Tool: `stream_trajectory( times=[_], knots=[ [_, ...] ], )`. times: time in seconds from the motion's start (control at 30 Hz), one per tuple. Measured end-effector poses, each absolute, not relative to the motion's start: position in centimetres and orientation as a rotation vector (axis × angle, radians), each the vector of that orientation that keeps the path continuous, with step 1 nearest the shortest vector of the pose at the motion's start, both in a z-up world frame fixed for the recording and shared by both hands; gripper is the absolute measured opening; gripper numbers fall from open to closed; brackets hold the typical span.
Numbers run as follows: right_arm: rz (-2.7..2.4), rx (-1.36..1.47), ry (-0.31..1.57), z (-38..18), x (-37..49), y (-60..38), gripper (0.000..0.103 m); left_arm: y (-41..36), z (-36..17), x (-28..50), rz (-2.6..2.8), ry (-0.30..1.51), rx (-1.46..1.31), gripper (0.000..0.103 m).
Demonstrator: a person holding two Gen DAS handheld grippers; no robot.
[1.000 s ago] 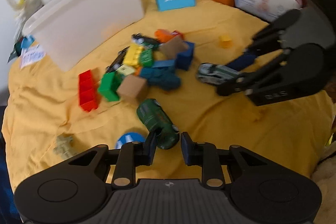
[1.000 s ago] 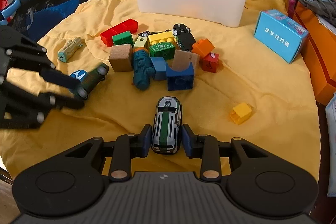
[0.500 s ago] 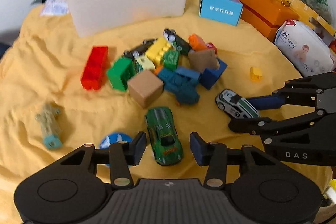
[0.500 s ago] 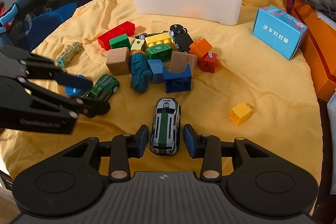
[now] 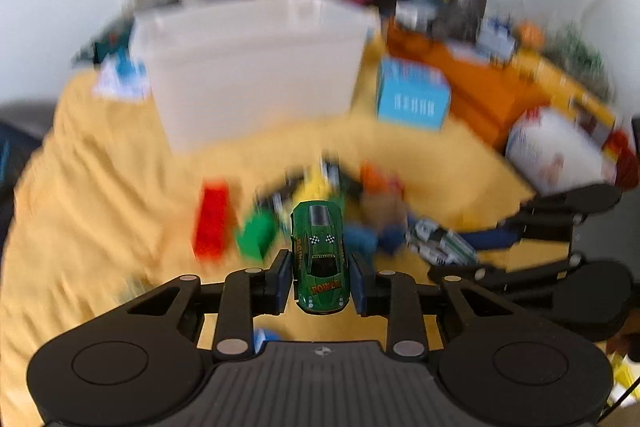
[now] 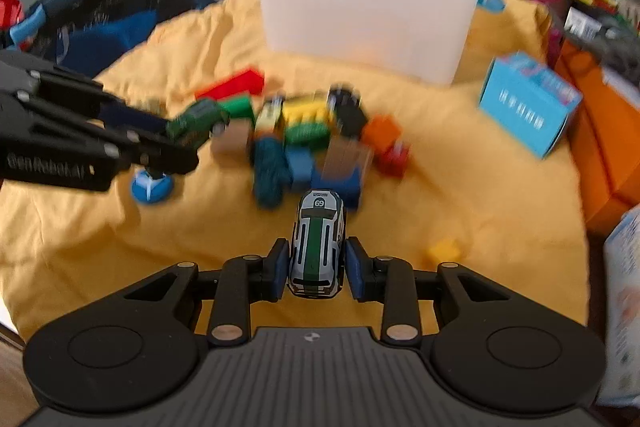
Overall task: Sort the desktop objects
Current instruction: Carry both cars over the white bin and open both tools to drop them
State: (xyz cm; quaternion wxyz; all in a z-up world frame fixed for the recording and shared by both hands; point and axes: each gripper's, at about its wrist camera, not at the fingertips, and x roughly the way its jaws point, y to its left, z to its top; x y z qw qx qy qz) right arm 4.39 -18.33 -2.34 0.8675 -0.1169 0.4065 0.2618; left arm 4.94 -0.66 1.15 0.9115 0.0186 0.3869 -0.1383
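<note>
Two toy cars held: green car [image 5: 319, 255] clamped by left gripper [image 5: 320, 281], white-green car [image 6: 318, 247] clamped by right gripper [image 6: 317, 269]; block pile [image 6: 308, 143] mid-cloth, white bin [image 6: 368, 11] at far edge.

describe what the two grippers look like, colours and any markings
Both are matte black plastic. Each has a ribbed central body flanked by round discs, scissor-like link arms with silvery pivot pins, and blue pads on the fingers. The left gripper bears blurred white lettering along its side; no cables or sleeves show.

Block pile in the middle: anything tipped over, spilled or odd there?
Hard to judge: both views are motion-blurred. The block pile is a loose jumble on the yellow cloth. A black toy car seems to lie wheels-up in it.
</note>
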Motion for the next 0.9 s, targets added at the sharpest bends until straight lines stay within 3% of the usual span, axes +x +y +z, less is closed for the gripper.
stream_trajectory(
  times=[0.43, 0.9],
  knots=[
    [0.492, -0.188, 0.590, 6.6, 13.4, -17.1, 0.034, 0.1, 8.1, 14.5, -0.187, 0.537, 0.200, 0.033],
    [0.382, -0.206, 0.582, 7.7, 25.6, -13.0, 0.036, 1.1, 6.3, 25.0, -0.068, 0.553, 0.295, 0.034]
  ],
)
